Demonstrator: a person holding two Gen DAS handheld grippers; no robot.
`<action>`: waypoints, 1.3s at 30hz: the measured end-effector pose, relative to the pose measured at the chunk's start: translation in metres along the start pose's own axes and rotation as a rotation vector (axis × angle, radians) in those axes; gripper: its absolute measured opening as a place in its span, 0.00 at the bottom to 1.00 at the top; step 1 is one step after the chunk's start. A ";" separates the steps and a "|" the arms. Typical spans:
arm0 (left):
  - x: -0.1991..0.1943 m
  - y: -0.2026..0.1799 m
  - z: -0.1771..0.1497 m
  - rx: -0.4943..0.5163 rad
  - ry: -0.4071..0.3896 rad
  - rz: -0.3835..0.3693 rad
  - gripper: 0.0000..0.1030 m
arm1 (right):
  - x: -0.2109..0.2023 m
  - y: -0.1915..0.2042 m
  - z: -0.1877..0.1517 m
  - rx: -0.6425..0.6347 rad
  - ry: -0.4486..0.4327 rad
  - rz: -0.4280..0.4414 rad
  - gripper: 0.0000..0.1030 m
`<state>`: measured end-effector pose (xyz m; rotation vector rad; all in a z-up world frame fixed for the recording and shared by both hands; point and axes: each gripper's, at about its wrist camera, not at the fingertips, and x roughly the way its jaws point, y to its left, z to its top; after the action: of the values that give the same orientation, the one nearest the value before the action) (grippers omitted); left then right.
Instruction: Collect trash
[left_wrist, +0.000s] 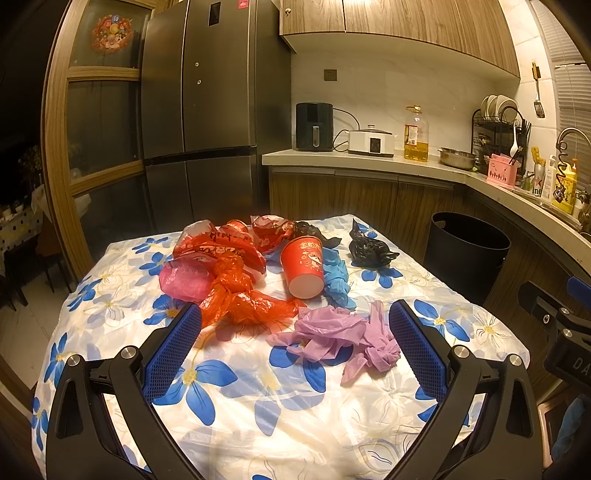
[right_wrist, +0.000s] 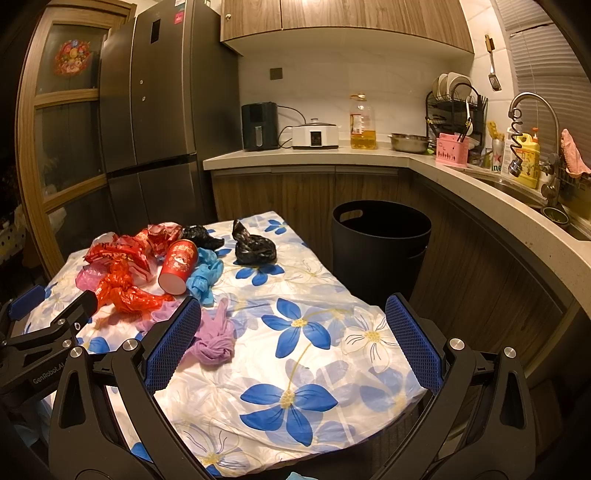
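Observation:
Trash lies on a table with a blue-flowered cloth (left_wrist: 280, 402): a purple knotted bag (left_wrist: 340, 341), a red paper cup (left_wrist: 303, 266) on its side, red crumpled bags (left_wrist: 229, 280), a blue bag (left_wrist: 338, 278) and a black bag (left_wrist: 371, 249). My left gripper (left_wrist: 295, 347) is open and empty, its jaws either side of the purple bag, just short of it. My right gripper (right_wrist: 293, 341) is open and empty over the table's right part, with the purple bag (right_wrist: 214, 343) by its left finger. The black bin (right_wrist: 380, 243) stands on the floor beyond the table.
A kitchen counter (right_wrist: 424, 162) with an oil bottle, a bowl, a dish rack and a sink runs along the back and right. A large fridge (left_wrist: 207, 110) stands behind the table. The left gripper's body (right_wrist: 44, 343) shows at the left of the right wrist view.

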<state>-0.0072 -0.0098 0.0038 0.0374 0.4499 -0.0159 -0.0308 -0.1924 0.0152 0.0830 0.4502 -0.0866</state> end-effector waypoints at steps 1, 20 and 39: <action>0.000 0.000 0.000 0.000 0.000 0.000 0.95 | 0.000 0.000 0.000 0.000 0.001 0.000 0.96; -0.001 -0.002 0.000 -0.002 -0.001 -0.001 0.95 | -0.003 0.000 0.001 0.000 -0.008 -0.001 0.96; -0.001 -0.003 0.000 -0.007 -0.005 -0.005 0.95 | -0.004 0.000 0.003 -0.001 -0.012 -0.002 0.96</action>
<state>-0.0085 -0.0128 0.0045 0.0299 0.4452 -0.0191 -0.0332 -0.1928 0.0191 0.0810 0.4381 -0.0883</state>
